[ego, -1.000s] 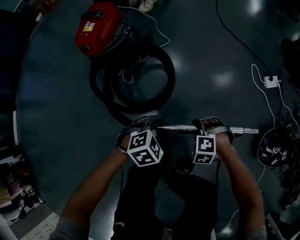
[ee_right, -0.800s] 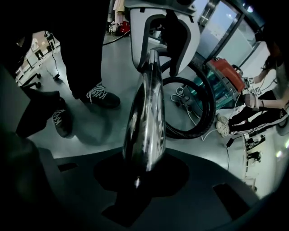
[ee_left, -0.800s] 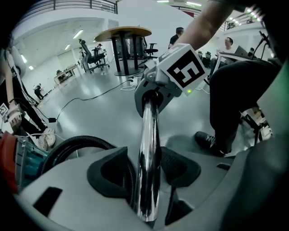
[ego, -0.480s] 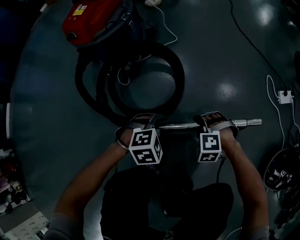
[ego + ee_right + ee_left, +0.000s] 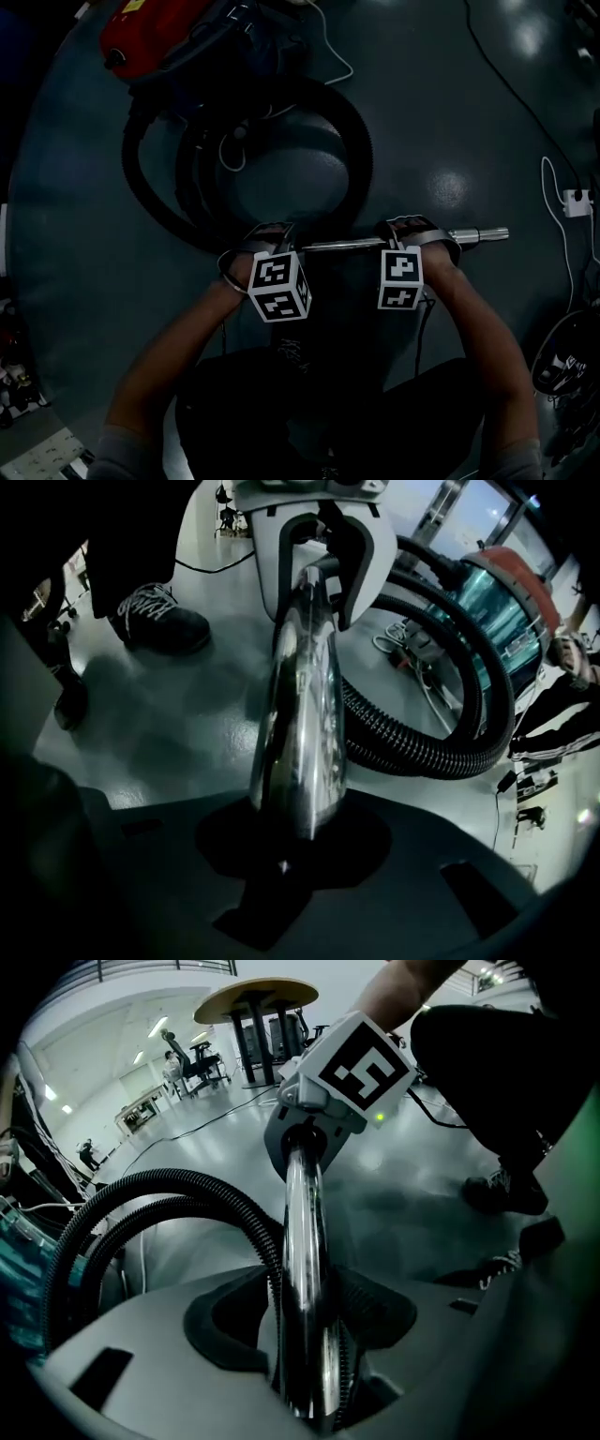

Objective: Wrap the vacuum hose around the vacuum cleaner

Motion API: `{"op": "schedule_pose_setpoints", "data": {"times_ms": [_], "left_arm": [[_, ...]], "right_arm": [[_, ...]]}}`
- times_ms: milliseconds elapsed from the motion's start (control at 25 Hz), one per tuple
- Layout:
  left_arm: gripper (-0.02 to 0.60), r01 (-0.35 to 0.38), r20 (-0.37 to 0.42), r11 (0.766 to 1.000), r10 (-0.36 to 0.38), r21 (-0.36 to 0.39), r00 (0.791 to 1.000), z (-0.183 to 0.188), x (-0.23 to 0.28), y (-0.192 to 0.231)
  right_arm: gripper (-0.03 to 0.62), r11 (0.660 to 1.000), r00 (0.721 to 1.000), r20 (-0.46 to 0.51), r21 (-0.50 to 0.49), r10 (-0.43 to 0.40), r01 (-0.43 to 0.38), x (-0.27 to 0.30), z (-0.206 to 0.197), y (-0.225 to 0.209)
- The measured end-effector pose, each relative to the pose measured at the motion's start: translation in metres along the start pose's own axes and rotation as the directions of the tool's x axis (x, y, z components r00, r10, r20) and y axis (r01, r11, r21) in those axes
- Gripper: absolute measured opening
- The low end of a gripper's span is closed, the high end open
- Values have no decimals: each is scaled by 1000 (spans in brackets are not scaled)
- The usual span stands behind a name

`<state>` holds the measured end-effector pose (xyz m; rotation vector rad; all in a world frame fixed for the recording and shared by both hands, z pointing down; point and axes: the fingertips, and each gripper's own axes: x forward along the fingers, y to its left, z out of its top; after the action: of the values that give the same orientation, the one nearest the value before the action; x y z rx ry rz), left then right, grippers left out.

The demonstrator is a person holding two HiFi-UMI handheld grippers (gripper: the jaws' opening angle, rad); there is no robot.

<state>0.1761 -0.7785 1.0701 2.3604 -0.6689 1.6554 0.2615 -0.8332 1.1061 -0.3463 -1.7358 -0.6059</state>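
Note:
A red vacuum cleaner [image 5: 155,33] stands at the top left, and its black ribbed hose [image 5: 356,122] lies in loops on the floor beside it. Both grippers hold the chrome wand [image 5: 347,245] level, just below the loops. My left gripper [image 5: 267,239] is shut on the wand's hose end, where the hose [image 5: 187,1194] joins the wand [image 5: 305,1269]. My right gripper [image 5: 412,230] is shut on the wand further right and has just been closing a little more on it [image 5: 305,724]. The wand's free tip [image 5: 483,234] sticks out to the right.
A white power strip [image 5: 574,202] with a cord lies at the right edge. A black cable [image 5: 506,84] runs across the floor at the upper right, and a white cord [image 5: 328,56] lies by the vacuum. The person's shoe [image 5: 159,621] is close to the wand. A round table [image 5: 258,997] stands far off.
Both grippers have sunk towards the floor with the wand still held level between them. The vacuum cleaner and hose loops have slid up and left in the head view.

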Motion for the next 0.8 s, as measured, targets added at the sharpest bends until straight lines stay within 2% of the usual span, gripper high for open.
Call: {"op": "schedule_pose_setpoints", "data": {"times_ms": [240, 440, 800], "left_arm": [[219, 18, -21, 999, -18, -34, 1000, -31, 17, 4], [176, 123, -33, 989, -126, -79, 991, -46, 28, -4], [173, 127, -48, 989, -131, -80, 990, -53, 40, -1]], "right_arm": [[83, 999, 999, -30, 44, 31, -30, 22, 5, 0], [83, 995, 997, -9, 70, 76, -75, 33, 7, 5], [84, 988, 998, -16, 141, 66, -63, 51, 5, 2]]}}
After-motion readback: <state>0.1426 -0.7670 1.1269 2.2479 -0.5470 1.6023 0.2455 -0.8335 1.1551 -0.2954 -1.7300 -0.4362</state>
